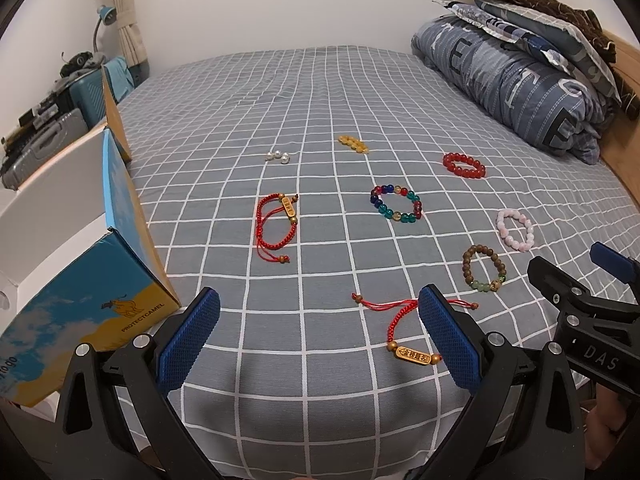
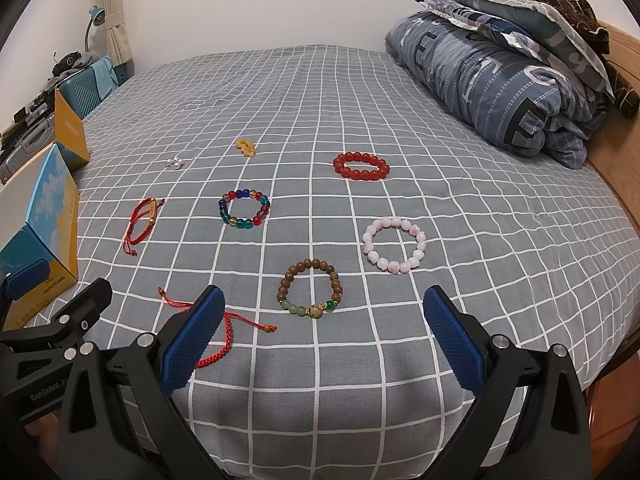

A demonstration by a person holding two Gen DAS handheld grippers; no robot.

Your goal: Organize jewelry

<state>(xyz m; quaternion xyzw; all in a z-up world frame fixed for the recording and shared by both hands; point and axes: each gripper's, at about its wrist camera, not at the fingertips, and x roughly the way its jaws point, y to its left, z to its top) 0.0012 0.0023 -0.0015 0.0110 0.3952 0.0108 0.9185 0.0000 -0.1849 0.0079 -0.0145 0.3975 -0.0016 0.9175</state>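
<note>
Several bracelets lie spread on the grey checked bed sheet (image 1: 312, 92). Nearest my left gripper (image 1: 318, 312) is a red cord bracelet with a gold tag (image 1: 412, 354), partly behind its right finger. A second red cord bracelet (image 1: 276, 222) lies farther out. Between the fingers of my right gripper (image 2: 322, 308) sits the brown wooden bead bracelet (image 2: 310, 294), with the pink bead bracelet (image 2: 394, 246) just beyond. The multicolour bracelet (image 2: 245, 209), red bead bracelet (image 2: 361, 166), yellow beads (image 2: 245, 147) and pearls (image 2: 175, 163) lie farther back. Both grippers are open and hold nothing.
An open blue and yellow cardboard box (image 1: 80, 280) stands at the bed's left edge. A folded duvet with pillows (image 1: 528, 72) fills the far right corner. A wooden bed frame (image 2: 616, 184) runs along the right. Suitcases (image 1: 52, 136) stand on the floor at left.
</note>
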